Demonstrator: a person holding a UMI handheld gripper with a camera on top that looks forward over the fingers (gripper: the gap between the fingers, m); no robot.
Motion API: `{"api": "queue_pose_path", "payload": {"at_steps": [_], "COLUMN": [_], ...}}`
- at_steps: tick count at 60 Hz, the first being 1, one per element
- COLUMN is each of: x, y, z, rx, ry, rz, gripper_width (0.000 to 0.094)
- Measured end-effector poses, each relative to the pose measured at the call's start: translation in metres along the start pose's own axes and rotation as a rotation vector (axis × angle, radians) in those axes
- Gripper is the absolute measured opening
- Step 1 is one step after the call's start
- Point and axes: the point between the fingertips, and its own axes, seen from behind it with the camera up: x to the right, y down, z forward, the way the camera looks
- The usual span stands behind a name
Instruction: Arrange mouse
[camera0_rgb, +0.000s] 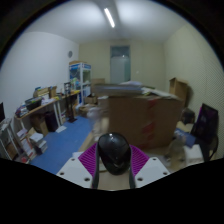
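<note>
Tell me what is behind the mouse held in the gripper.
Behind the black mouse, gripped between the pink pads, stand cardboard boxes and blue floor. The floor directly beneath the mouse is hidden.

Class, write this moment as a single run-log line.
claw: shut on rounded black mouse | mouse: held off any surface, between the pink pads | beyond: brown cardboard boxes

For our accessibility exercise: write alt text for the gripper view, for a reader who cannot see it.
A black computer mouse is held off the floor between the gripper's two fingers, whose purple pads press its sides. Beyond it lies a room with large cardboard boxes, crowded shelves at one side, a blue floor mat and a lit ceiling light.
</note>
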Motion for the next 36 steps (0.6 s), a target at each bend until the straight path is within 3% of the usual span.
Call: {"api": "queue_pose_path", "payload": {"at_steps": [6, 14, 20, 29, 32, 33, 36], "x": [0.103, 0.191, 0.217, 0.214, 0.215, 0.215, 0.216], "y": [0.007, 0.103, 0.173, 0.233, 0.233, 0.232, 0.231], "z": [-0.007, 0.008, 0.018, 0.027, 0.029, 0.029, 0.03], "rx": [-0.008, -0.18, -0.277, -0.357, -0.333, -0.33, -0.332], "ry": [0.103, 0.191, 0.22, 0.218, 0.229, 0.232, 0.24], "rz": [-0.017, 0.063, 0.057, 0.073, 0.054, 0.05, 0.052], "gripper_width": [0.0413, 0.0412, 0.0413, 0.0438, 0.0452, 0.0528, 0.0536]}}
